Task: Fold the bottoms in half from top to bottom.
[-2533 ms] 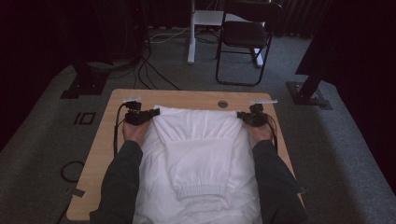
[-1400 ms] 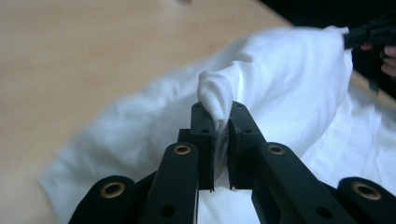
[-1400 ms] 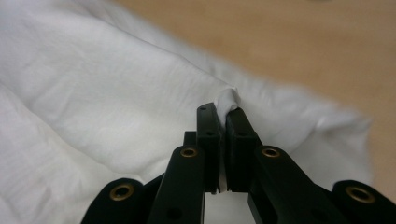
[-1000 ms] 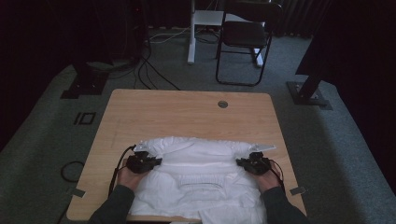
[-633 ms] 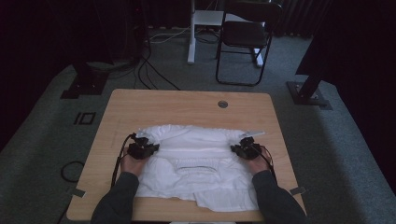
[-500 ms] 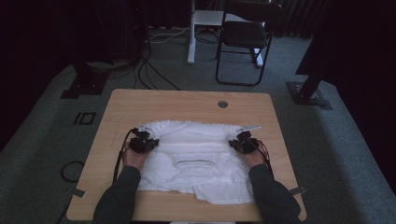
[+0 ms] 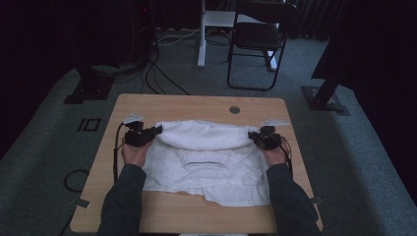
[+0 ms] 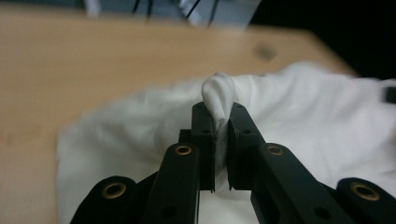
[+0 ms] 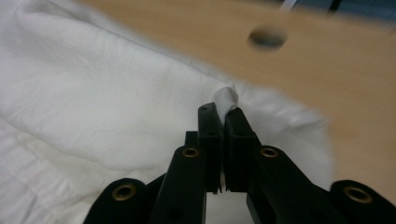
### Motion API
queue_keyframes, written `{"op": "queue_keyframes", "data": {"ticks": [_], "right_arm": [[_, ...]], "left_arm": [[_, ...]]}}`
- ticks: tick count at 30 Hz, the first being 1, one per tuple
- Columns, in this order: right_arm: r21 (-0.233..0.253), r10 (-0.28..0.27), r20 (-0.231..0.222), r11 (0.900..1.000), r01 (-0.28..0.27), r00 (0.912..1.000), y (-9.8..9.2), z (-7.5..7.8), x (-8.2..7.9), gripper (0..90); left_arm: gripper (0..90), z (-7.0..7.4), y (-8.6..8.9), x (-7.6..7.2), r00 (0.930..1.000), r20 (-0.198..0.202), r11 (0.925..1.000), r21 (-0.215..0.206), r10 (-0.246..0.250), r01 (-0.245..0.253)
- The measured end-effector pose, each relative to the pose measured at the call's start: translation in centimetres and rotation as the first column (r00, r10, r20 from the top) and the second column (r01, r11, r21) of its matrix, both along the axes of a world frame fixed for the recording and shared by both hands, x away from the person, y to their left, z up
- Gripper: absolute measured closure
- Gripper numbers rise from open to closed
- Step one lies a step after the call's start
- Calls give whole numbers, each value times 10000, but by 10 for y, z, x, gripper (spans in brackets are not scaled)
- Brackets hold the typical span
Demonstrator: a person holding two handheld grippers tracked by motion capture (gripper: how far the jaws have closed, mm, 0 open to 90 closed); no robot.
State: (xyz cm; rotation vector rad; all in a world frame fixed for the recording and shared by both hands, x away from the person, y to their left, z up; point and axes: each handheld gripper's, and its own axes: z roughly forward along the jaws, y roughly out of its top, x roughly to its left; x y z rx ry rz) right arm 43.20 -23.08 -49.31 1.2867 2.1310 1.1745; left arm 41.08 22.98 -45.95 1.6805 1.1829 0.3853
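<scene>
A white garment [image 7: 206, 157] lies spread on the wooden table [image 7: 196, 103], its far part folded over into a thick roll between my two grippers. My left gripper [image 7: 156, 131] pinches the roll's left end; in the left gripper view the jaws are shut on a tuft of white cloth [image 8: 218, 93], left gripper [image 8: 220, 116]. My right gripper [image 7: 253, 135] holds the roll's right end; in the right gripper view a small white fold [image 9: 226, 99] sticks out above the shut jaws, right gripper [image 9: 223, 116]. A ribbed band [image 7: 205, 158] shows at the garment's middle.
A round cable hole [image 7: 234, 109] sits in the table near its far edge. Beyond the table stand a black chair [image 7: 260, 39] and a white post [image 7: 201, 34]. Cables [image 7: 157, 73] lie on the grey carpet. Bare wood borders the garment on all sides.
Both grippers have carried the garment's edge away from the person toward the far side of the table, folding the cloth over itself into a roll. Earlier they had drawn it toward the near edge.
</scene>
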Motion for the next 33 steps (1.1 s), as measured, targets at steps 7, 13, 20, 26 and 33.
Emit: {"op": "queue_keyframes", "data": {"ticks": [7,13,20,26,33], "right_arm": [[878,-259,1669,9961,114,9856,-29,53,-31,881],[700,324,1629,9966,-443,9861,-31,44,-63,881],[922,1036,1158,9891,-1145,9879,-29,21,-97,637],[1011,525,1583,9925,-691,9860,-15,35,-87,515],[156,1219,1131,9921,-1244,9861,30,20,-68,528]], "left_arm": [[844,47,1,-35,9886,1284,9961,-305,-781,826],[840,27,8,-59,9915,783,9941,-227,-1043,1064],[617,9,14,-71,9941,170,9941,153,-1075,1073],[582,23,-8,-61,9950,389,9930,769,-925,893],[646,-2,-55,-54,9827,-485,9683,1684,-1788,1845]]}}
